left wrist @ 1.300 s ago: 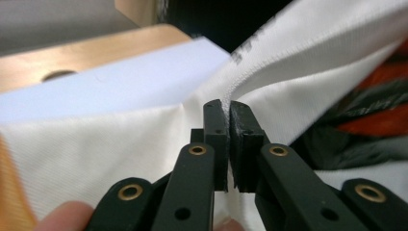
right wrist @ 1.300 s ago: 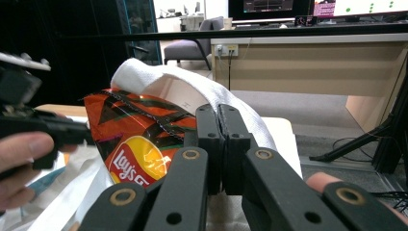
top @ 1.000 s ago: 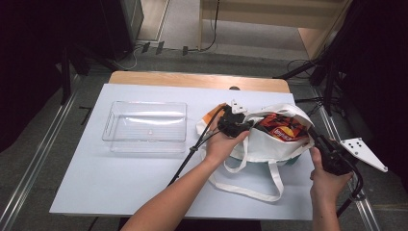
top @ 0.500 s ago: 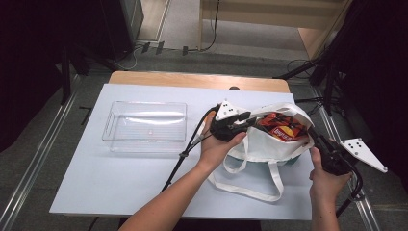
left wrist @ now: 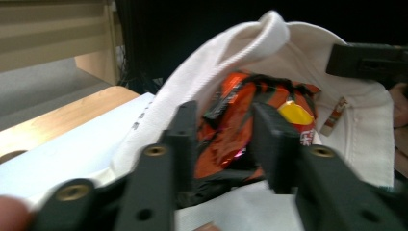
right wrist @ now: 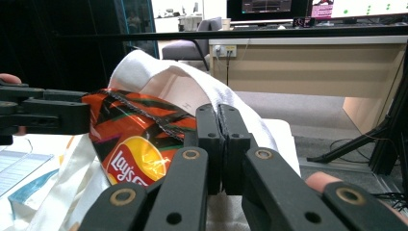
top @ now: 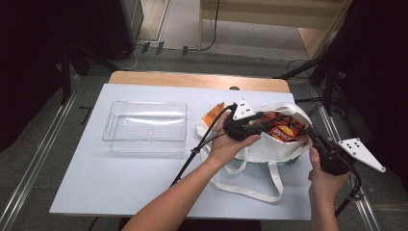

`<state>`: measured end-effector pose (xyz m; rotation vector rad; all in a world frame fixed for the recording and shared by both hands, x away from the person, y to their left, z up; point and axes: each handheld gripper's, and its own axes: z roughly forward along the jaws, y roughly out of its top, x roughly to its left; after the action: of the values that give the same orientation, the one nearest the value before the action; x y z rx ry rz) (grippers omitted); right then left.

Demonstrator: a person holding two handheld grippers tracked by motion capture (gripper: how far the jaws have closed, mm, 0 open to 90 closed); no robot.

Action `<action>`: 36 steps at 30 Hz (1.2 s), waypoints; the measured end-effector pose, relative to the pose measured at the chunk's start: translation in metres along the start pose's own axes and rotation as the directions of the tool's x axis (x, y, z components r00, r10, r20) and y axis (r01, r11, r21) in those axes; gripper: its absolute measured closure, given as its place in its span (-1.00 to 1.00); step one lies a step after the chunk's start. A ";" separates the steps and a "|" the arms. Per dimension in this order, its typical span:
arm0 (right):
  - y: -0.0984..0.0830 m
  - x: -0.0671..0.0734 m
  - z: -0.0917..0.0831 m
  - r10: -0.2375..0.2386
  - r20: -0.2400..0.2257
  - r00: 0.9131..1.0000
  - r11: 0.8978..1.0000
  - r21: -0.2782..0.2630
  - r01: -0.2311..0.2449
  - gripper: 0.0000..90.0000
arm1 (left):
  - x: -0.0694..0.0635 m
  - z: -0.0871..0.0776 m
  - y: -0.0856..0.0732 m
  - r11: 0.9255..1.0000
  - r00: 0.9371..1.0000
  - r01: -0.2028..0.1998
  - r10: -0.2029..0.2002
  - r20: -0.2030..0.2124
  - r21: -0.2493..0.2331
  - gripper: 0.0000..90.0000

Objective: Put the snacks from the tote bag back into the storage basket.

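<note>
Both grippers work the bag's [top: 269,149] rim beside chips [top: 284,132].

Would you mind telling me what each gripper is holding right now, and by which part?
The left gripper clamps the orange chip bag at its crimped top edge. The right gripper is shut on the white tote bag at its rim.

Office-like lab, monitors [right wrist: 308,9] above a wooden desk [right wrist: 308,67], floor cables [top: 168,48]

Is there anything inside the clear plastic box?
No, the clear plastic box is empty; the chip bag sits in the white tote bag.
</note>
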<state>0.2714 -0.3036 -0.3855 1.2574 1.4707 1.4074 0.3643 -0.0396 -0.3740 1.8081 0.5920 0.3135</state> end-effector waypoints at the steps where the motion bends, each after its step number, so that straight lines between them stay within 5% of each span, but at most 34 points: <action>1: 0.000 0.001 0.000 0.001 0.000 1.000 1.000 0.003 -0.001 1.00 | 0.000 0.000 0.000 1.000 1.000 -0.004 0.004 -0.012 0.003 0.71; 4: 0.000 0.000 0.000 0.001 -0.005 1.000 1.000 0.001 -0.001 1.00 | 0.005 -0.003 0.001 1.000 1.000 0.016 -0.016 -0.008 0.023 1.00; 13: 0.001 -0.005 -0.001 0.012 0.084 0.996 1.000 0.016 -0.014 1.00 | 0.018 -0.023 -0.007 0.999 0.999 0.037 -0.038 0.029 0.016 1.00; 17: -0.011 -0.017 0.006 0.047 0.131 0.990 0.996 0.075 -0.057 1.00 | 0.033 -0.035 -0.016 0.994 0.993 0.106 -0.105 0.045 -0.017 1.00; 21: -0.029 -0.023 0.022 0.071 0.115 0.991 0.978 0.185 -0.091 1.00 | 0.040 -0.037 -0.022 0.994 0.993 0.111 -0.110 0.044 -0.024 1.00; 25: -0.060 -0.017 0.050 0.027 0.067 0.997 0.923 0.381 -0.051 1.00 | 0.041 -0.032 -0.025 0.990 0.988 0.135 -0.133 0.082 -0.026 0.99; 28: -0.064 -0.020 0.052 0.048 0.074 0.996 0.917 0.392 -0.074 1.00 | 0.043 -0.033 -0.027 0.988 0.989 0.149 -0.149 0.012 -0.028 0.50; 32: -0.061 -0.022 0.044 0.069 0.061 0.996 0.939 0.332 -0.086 0.84 | 0.050 -0.036 -0.038 0.980 0.978 0.199 -0.200 -0.066 -0.013 -0.10; 36: -0.050 -0.018 0.031 0.137 0.075 0.988 0.967 0.204 -0.150 0.41 | 0.045 -0.033 -0.051 0.980 0.977 0.196 -0.193 -0.087 0.035 -0.24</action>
<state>0.2974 -0.3088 -0.4410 1.5516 1.5440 1.3190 0.3735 0.0227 -0.4161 1.7682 0.8341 0.2452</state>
